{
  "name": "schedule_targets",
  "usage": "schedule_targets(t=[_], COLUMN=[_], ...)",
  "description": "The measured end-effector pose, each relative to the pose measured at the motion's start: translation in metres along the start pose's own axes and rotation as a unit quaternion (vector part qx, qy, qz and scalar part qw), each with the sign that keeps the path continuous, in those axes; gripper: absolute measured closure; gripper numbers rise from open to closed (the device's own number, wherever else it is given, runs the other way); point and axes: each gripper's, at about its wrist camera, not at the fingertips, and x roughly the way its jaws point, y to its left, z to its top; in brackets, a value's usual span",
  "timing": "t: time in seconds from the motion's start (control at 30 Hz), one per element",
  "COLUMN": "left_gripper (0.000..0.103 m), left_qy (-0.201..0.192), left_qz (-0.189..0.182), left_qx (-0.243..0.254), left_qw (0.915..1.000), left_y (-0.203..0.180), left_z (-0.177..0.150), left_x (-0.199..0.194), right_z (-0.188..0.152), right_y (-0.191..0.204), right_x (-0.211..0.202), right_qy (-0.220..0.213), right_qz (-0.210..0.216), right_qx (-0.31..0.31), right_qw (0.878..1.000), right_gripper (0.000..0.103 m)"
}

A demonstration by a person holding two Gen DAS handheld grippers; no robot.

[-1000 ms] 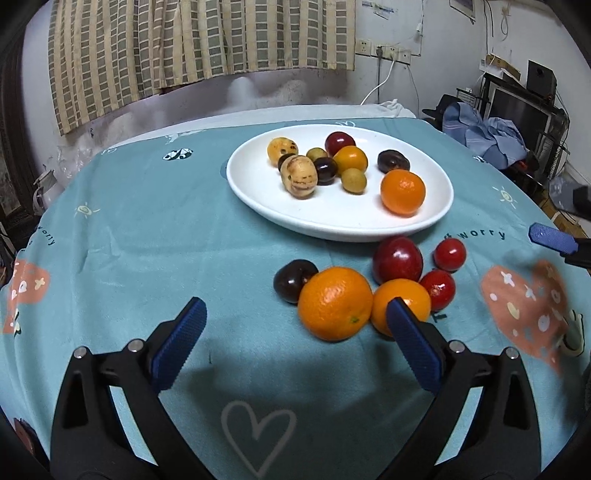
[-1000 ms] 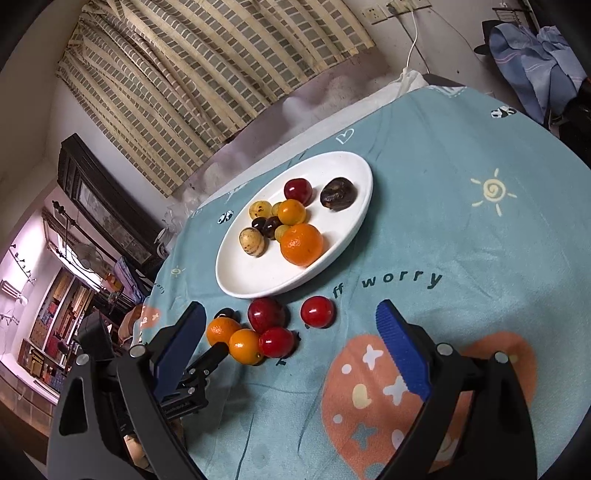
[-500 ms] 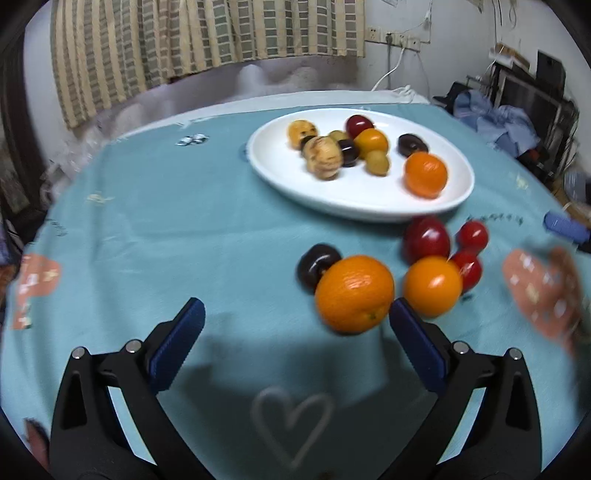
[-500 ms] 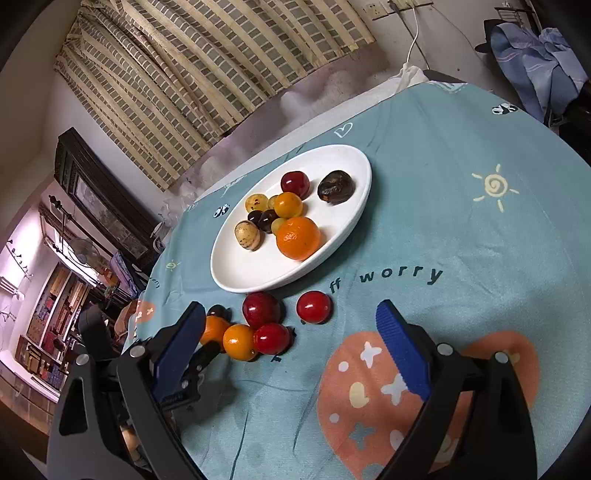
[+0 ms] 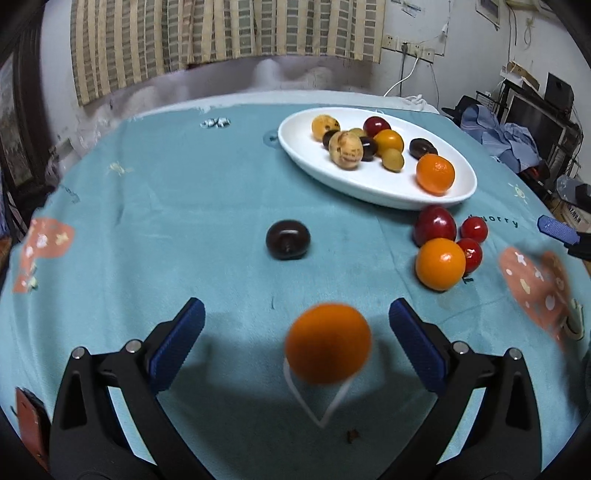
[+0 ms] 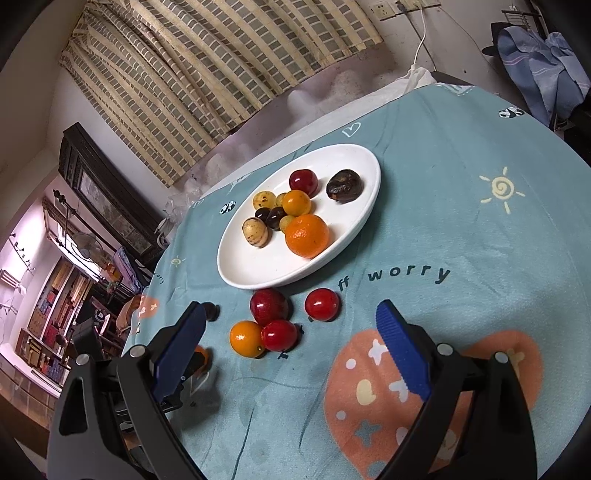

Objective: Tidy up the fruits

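Observation:
A white oval plate (image 5: 373, 186) (image 6: 240, 266) holds several fruits, among them an orange (image 5: 435, 174) (image 6: 307, 235). My left gripper (image 5: 296, 328) is open, and a blurred orange (image 5: 328, 343) lies on the cloth between its fingers, untouched by either pad. A dark plum (image 5: 287, 239) lies alone ahead of it. A small orange (image 5: 440, 263) (image 6: 246, 338), a red plum (image 5: 434, 226) (image 6: 269, 306) and two cherry tomatoes (image 5: 474, 229) (image 6: 321, 304) cluster by the plate. My right gripper (image 6: 291, 332) is open and empty, above the cloth near that cluster.
The round table has a teal printed cloth (image 5: 166, 192). Its edges fall off at left and right. Clothes and furniture (image 5: 506, 136) stand beyond the right edge. A striped curtain (image 5: 221, 33) hangs behind.
The left gripper swung left and advanced; the large orange, earlier beside the dark plum, now sits between its fingers. The right gripper hardly moved.

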Motion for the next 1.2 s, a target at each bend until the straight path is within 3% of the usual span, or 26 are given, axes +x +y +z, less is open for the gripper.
schedule_targets(t=[0.2, 0.33, 0.53, 0.67, 0.77, 0.87, 0.9, 0.97, 1.07, 1.13, 1.17, 1.2], left_gripper=[0.002, 0.002, 0.002, 0.005, 0.019, 0.025, 0.028, 0.046, 0.06, 0.063, 0.066, 0.069], left_qy=[0.019, 0.004, -0.004, -0.001, -0.001, 0.003, 0.011, 0.02, 0.028, 0.027, 0.026, 0.025], left_qz=[-0.014, -0.028, -0.015, 0.005, 0.012, 0.008, 0.003, -0.011, -0.029, -0.028, -0.028, -0.025], left_qx=[-0.007, -0.002, -0.05, -0.033, 0.003, 0.03, 0.032, 0.024, 0.007, 0.011, 0.016, 0.022], left_qw=[0.9997, 0.9996, 0.9986, 0.9994, 0.9999, 0.9995, 0.9994, 0.9994, 0.9991, 0.9992, 0.9992, 0.9991], left_y=[0.001, -0.001, 0.019, 0.017, 0.006, -0.002, -0.003, 0.001, 0.008, 0.006, 0.004, 0.002], left_z=[-0.014, -0.021, 0.012, 0.031, 0.037, 0.041, 0.043, 0.044, 0.045, 0.045, 0.044, 0.044], left_x=[-0.006, -0.019, 0.0, 0.021, 0.032, 0.04, 0.044, 0.049, 0.053, 0.053, 0.052, 0.051], right_z=[-0.001, -0.001, -0.004, -0.004, -0.004, -0.004, -0.005, -0.005, -0.006, -0.006, -0.007, -0.007], right_y=[0.001, 0.001, 0.004, 0.005, 0.005, 0.006, 0.006, 0.008, 0.009, 0.008, 0.009, 0.009], right_x=[0.001, 0.003, 0.008, 0.006, 0.005, 0.006, 0.007, 0.009, 0.013, 0.018, 0.021, 0.023], right_qy=[0.002, 0.004, 0.007, -0.006, -0.013, -0.011, -0.009, -0.007, -0.001, 0.006, 0.008, 0.01], right_qz=[-0.001, -0.004, -0.014, -0.024, -0.026, -0.029, -0.031, -0.033, -0.04, -0.051, -0.063, -0.076], right_qx=[-0.003, -0.004, -0.019, -0.034, -0.038, -0.043, -0.046, -0.051, -0.058, -0.067, -0.075, -0.086], right_qw=[1.0, 1.0, 1.0, 0.999, 0.999, 0.999, 0.998, 0.998, 0.998, 0.996, 0.995, 0.993], right_gripper=[0.009, 0.009, 0.01, 0.01, 0.01, 0.01, 0.01, 0.01, 0.01, 0.01, 0.012, 0.022])
